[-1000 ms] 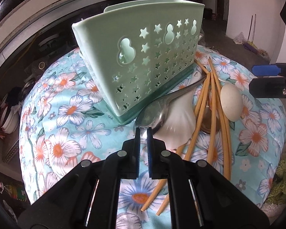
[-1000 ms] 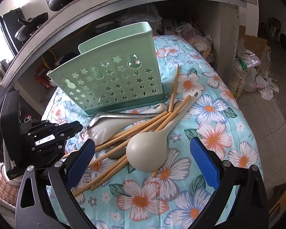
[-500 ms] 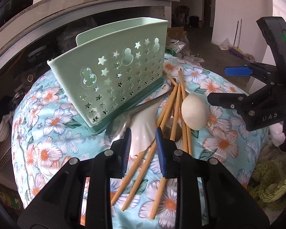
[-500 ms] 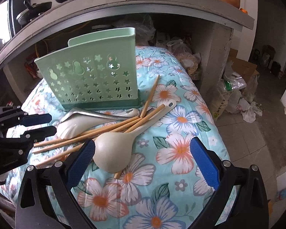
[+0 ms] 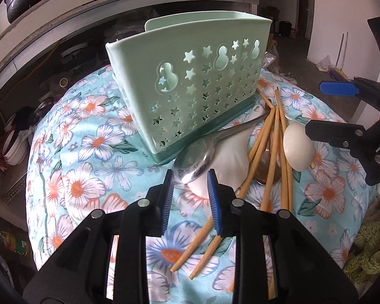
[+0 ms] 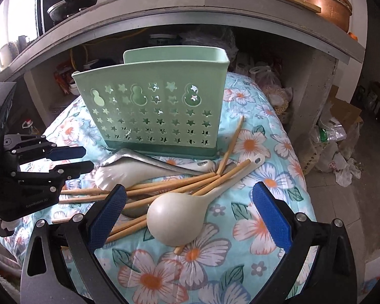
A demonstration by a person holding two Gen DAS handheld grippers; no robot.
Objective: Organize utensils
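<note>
though upright, green holder [image 6: 154,106] unfilled

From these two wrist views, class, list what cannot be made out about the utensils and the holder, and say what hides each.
- Inside of the green holder: both views; its front wall hides whether it holds anything.
- Dark spoon bowl: left wrist view; chopsticks cross it, material unclear.
- White ceramic spoon: right wrist view; the metal spoon lies over it.
- Near chopstick ends: right wrist view; the right gripper finger covers them.
</note>
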